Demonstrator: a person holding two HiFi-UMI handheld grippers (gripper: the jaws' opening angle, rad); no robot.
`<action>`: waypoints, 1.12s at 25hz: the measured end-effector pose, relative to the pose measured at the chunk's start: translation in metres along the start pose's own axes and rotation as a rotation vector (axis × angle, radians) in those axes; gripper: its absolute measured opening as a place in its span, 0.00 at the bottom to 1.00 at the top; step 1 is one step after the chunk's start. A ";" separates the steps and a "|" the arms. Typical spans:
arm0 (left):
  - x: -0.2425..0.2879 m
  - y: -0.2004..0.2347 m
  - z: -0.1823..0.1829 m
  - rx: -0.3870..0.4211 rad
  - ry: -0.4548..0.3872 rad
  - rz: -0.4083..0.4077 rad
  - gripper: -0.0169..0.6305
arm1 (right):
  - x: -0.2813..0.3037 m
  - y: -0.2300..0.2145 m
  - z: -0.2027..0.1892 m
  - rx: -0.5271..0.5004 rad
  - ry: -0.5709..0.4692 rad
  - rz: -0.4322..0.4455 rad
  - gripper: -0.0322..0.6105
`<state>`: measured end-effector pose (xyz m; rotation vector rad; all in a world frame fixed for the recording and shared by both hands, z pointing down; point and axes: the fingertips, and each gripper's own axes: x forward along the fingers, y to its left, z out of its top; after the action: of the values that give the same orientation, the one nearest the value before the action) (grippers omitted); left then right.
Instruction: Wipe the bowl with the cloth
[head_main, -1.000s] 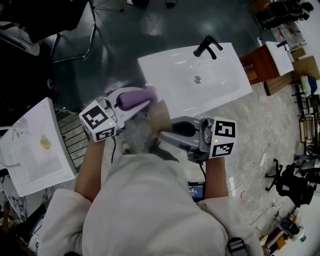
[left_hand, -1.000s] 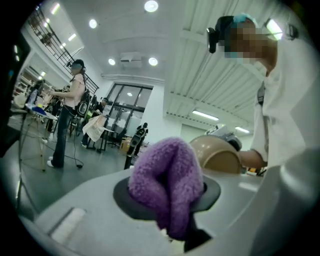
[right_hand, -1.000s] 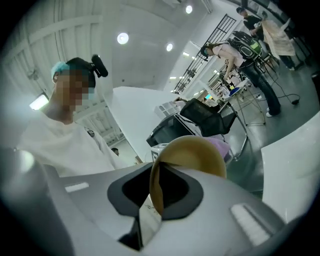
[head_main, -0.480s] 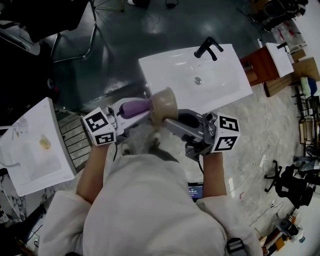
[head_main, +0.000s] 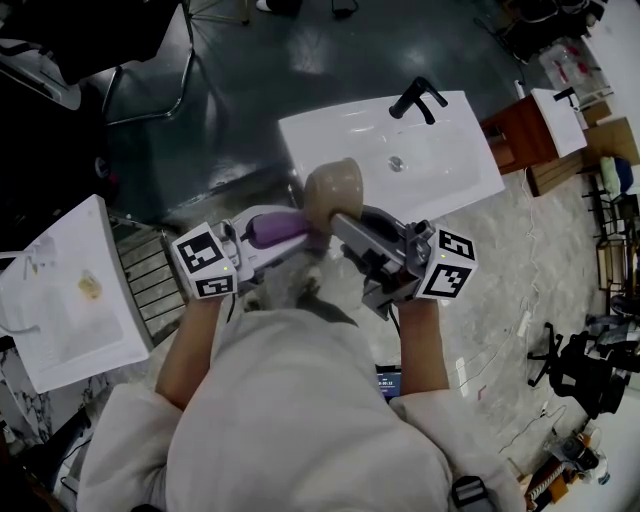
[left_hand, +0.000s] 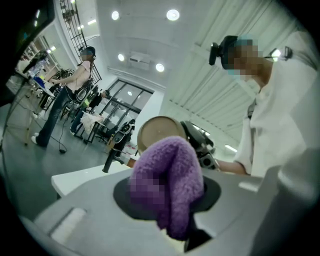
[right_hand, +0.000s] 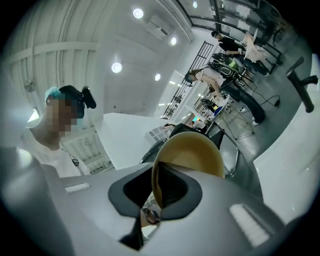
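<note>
The tan bowl is up in the air in front of the person's chest, tipped on its side. In the head view it sits over the near edge of the white sink. The right gripper has it by the rim: in the right gripper view the bowl's wall runs btwn the two jaws, w/ both pressed on it. Those jaws have just been closing, w/ the rim btwn them.

The purple cloth is bunched in the left gripper, jaws clenched on it, a fat fold sticking out past the tips. In the left gripper view the cloth overlaps the bowl's lower edge. In the head view its end is right by the bowl's lower-left side. Can't tell if cloth & bowl touch.

The 2 grippers come in from either side & meet at the bowl, left gripper from the picture's left, right gripper from its right. Below them is the person's white shirt.

Further out, a black tap stands at the sink's far edge, w/ a round drain in the basin. A brown wooden cabinet is just right of the sink. A white table is at the far left, w/ a small yellowish thing on it. In the bg of the left gripper view another person stands well off, near desks & chairs.
</note>
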<state>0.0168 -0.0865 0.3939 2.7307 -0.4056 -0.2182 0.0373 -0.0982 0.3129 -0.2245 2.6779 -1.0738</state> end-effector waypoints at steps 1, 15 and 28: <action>0.001 -0.003 0.000 0.006 0.005 -0.008 0.19 | 0.000 -0.005 0.000 -0.014 0.003 -0.031 0.08; 0.007 -0.017 0.012 0.182 0.087 -0.015 0.20 | -0.011 -0.055 -0.045 -0.231 0.275 -0.377 0.08; 0.009 -0.018 0.030 0.321 0.085 0.036 0.20 | -0.018 -0.039 -0.104 -0.248 0.552 -0.270 0.08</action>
<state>0.0234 -0.0838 0.3583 3.0292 -0.5031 -0.0281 0.0274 -0.0536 0.4152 -0.3943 3.3617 -0.9814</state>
